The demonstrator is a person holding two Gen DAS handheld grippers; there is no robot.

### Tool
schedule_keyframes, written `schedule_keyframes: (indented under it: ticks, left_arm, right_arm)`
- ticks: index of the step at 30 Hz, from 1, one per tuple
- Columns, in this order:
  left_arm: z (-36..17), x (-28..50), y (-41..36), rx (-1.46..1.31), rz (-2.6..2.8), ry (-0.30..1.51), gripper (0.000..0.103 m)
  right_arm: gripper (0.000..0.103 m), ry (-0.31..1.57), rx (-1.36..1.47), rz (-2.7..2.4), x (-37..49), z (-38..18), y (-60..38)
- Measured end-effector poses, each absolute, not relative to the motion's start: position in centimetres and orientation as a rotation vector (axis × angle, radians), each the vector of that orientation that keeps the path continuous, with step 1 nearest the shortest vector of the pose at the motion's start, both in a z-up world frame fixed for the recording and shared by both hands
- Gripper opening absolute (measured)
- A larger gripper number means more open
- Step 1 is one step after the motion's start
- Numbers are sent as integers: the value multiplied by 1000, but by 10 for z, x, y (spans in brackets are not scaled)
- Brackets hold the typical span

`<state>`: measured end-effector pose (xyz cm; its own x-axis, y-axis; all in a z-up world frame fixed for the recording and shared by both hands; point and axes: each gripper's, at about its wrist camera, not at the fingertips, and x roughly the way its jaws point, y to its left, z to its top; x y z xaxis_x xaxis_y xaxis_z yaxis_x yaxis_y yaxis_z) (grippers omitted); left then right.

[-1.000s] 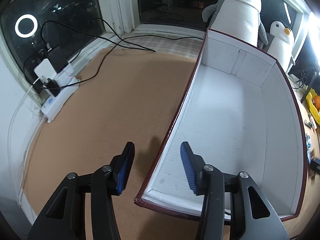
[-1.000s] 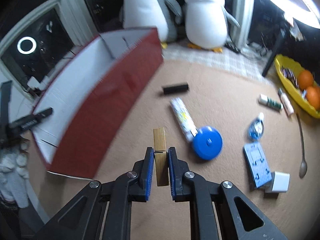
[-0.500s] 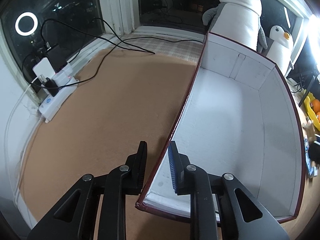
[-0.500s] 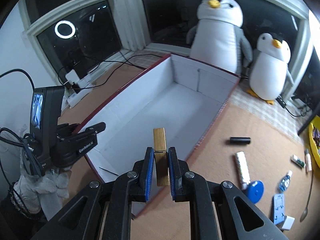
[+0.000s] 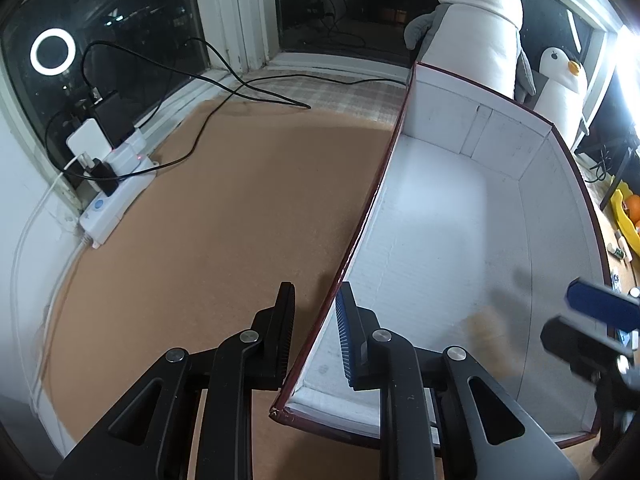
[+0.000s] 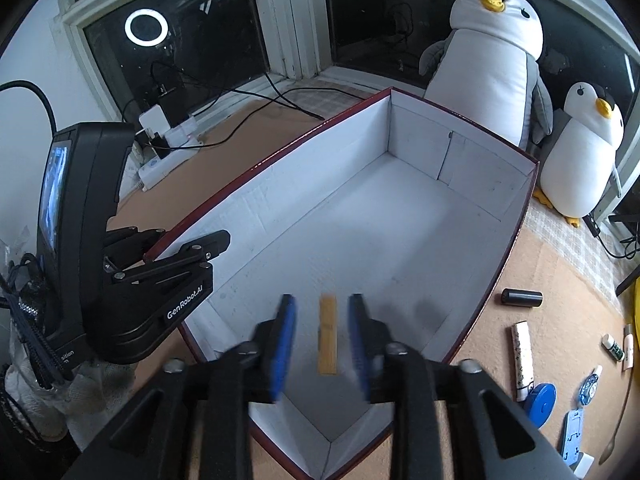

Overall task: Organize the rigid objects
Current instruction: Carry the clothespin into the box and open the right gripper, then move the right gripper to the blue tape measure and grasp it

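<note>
as seen nearest, right gripper (image 6: pixel 322 344) with jaws opening, blue pads clear of wooden block (image 6: pixel 327 334) between them, block blurred over the near end of box (image 6: pixel 400 208), landed or not hard to tell. left gripper (image 5: pixel 315 334) clamped tight on box's left wall near the corner, one finger outside, one inside. right of box on mat: blue disc (image 6: pixel 541 399), white tube (image 6: pixel 523 347), black cylinder (image 6: pixel 522 298). beyond box, two penguins (image 6: pixel 486 76), then dark windows.
</note>
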<state>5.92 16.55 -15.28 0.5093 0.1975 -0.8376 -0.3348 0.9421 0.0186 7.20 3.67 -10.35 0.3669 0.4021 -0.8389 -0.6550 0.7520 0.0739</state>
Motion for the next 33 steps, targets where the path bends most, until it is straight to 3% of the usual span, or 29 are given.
schedule_keyframes:
  ticks: [9,17,22,28,33]
  left_arm:
    - [-153,61,164,-132,331,1001,19]
    - [-154,64,162,-109,343,1022,21]
    - [-154,65,161,-97,349,1034,21]
    - [-155,68,160,-86,357,1059,22]
    - [-155,68,159,-94,350,1085,28]
  right_arm:
    - [48,950,-178,672,73,-86,0]
    - [50,948,-47,548,80,-82,-82]
    - [61,987,4,430,92,-98,-135]
    - [62,1065,-26,335,109,-133,-169]
    - [62,1108,-29,327,124,-153,-173]
